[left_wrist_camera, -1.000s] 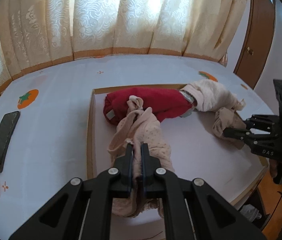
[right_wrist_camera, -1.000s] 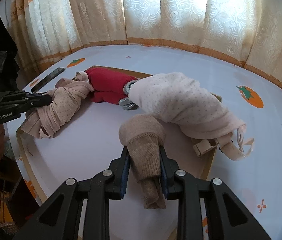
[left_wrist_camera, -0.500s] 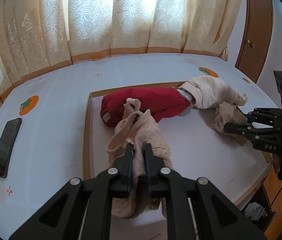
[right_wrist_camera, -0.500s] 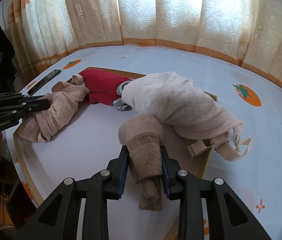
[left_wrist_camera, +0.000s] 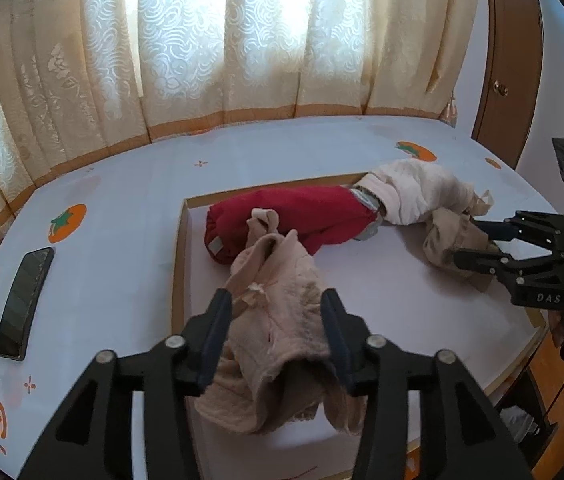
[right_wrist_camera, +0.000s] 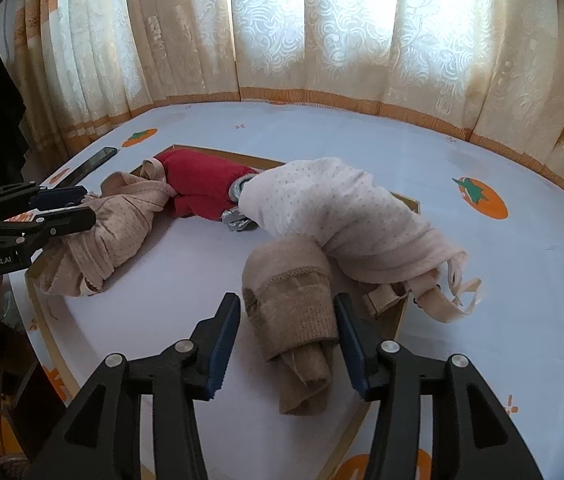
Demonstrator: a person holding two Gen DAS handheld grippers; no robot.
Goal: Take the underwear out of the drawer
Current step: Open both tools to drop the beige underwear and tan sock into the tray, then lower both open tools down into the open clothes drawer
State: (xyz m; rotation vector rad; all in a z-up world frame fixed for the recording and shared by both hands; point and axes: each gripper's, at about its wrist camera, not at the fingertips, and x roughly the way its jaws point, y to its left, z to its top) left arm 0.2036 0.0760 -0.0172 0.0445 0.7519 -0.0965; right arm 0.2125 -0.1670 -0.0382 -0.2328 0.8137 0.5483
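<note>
1. We see the left claw (left_wrist_camera: 278,332) opening, its pads coming off the pale pink dotted cotton underwear (left_wrist_camera: 278,320) that lies bunched between them at the near left of the shallow wood-rimmed drawer tray (left_wrist_camera: 180,248).
2. The right claw (right_wrist_camera: 288,334) is opening too; the rolled tan knit underwear (right_wrist_camera: 294,312) sits between its pads at the near right edge of the tray, no longer pinched.
3. Both pieces look light, limp and easily crushed, so we judge they will sag and trail loose ends when lifted.
4. For the pink piece we would grip the thick gathered middle, not the thin straps, which could slip out.
5. For the tan roll we would pinch across the banded centre so that it stays rolled.
6. A red fabric bundle (left_wrist_camera: 294,216) and a white dotted garment (right_wrist_camera: 330,208) lie farther back, touching each other; a stray strap could snag them.
</note>
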